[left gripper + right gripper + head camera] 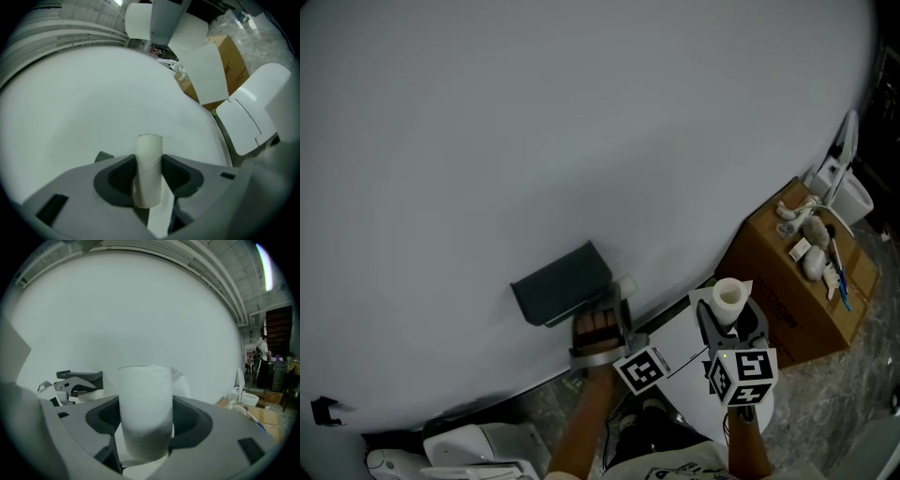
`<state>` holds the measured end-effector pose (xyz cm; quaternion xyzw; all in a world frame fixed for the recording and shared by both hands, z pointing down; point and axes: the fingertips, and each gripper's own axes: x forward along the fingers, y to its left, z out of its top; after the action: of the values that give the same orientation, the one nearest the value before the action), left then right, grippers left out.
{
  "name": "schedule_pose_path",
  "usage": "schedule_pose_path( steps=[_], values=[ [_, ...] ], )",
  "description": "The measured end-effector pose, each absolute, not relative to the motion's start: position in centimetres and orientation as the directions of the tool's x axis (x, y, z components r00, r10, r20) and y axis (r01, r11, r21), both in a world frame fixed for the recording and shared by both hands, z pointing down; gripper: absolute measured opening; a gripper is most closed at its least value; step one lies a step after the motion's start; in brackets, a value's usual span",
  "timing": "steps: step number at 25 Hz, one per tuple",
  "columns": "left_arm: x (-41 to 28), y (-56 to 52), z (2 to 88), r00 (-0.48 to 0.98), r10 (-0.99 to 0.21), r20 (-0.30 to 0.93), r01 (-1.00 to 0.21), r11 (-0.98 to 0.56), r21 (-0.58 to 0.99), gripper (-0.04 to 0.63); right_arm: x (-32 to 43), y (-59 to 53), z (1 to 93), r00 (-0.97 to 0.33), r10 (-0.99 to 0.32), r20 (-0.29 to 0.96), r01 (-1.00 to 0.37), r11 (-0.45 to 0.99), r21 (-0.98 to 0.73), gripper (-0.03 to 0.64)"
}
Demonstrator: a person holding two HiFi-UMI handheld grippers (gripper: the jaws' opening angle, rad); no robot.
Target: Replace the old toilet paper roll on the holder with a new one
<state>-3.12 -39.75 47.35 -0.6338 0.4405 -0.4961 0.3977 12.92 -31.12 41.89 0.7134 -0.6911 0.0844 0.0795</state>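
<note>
The dark holder (562, 284) juts from the white wall. Just below it, my left gripper (602, 323) is shut on the old bare cardboard tube (595, 330). In the left gripper view the tube (149, 183) stands upright, pinched between both pads of the left gripper (149, 164). To the right, my right gripper (727, 323) is shut on the new white toilet paper roll (729, 297). In the right gripper view that roll (144, 413) fills the gap of the right gripper (144, 427). The holder (80, 376) and the left gripper (70, 384) lie far left there.
A cardboard box (802, 281) with small items on top stands against the wall at the right. White fixtures sit beyond it (844, 183) and at the lower left (473, 448). The wall (534, 122) fills most of the view. A person (262, 355) stands far off.
</note>
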Motion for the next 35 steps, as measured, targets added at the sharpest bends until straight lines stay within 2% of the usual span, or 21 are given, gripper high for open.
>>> schedule_pose_path(
  steps=[10, 17, 24, 30, 35],
  values=[
    [0.4, -40.0, 46.2, 0.192, -0.951, 0.245, -0.16, -0.276, -0.948, 0.183, 14.9, -30.4, 41.5, 0.075, -0.972, 0.224, -0.997, -0.077, 0.0, 0.311],
    [2.7, -39.1, 44.5, 0.267, -0.939, 0.216, -0.233, -0.28, -0.931, 0.183, 15.8, -30.1, 41.1, 0.097, -0.972, 0.215, -0.995, -0.098, 0.003, 0.311],
    [1.2, -37.7, 42.2, 0.288, -0.941, 0.179, -0.383, -0.285, -0.879, 0.183, 15.0, -30.2, 40.9, 0.077, -0.975, 0.21, -0.997, -0.079, 0.001, 0.312],
    [-1.3, -36.5, 40.1, 0.317, -0.934, 0.163, -0.557, -0.322, -0.765, 0.183, 13.2, -30.8, 40.8, 0.033, -0.978, 0.204, -0.999, -0.037, -0.016, 0.311],
    [-3.0, -34.8, 37.9, 0.421, -0.898, 0.128, -0.721, -0.417, -0.554, 0.183, 11.6, -31.2, 40.5, 0.001, -0.98, 0.198, -1.0, -0.005, -0.021, 0.311]
  ],
)
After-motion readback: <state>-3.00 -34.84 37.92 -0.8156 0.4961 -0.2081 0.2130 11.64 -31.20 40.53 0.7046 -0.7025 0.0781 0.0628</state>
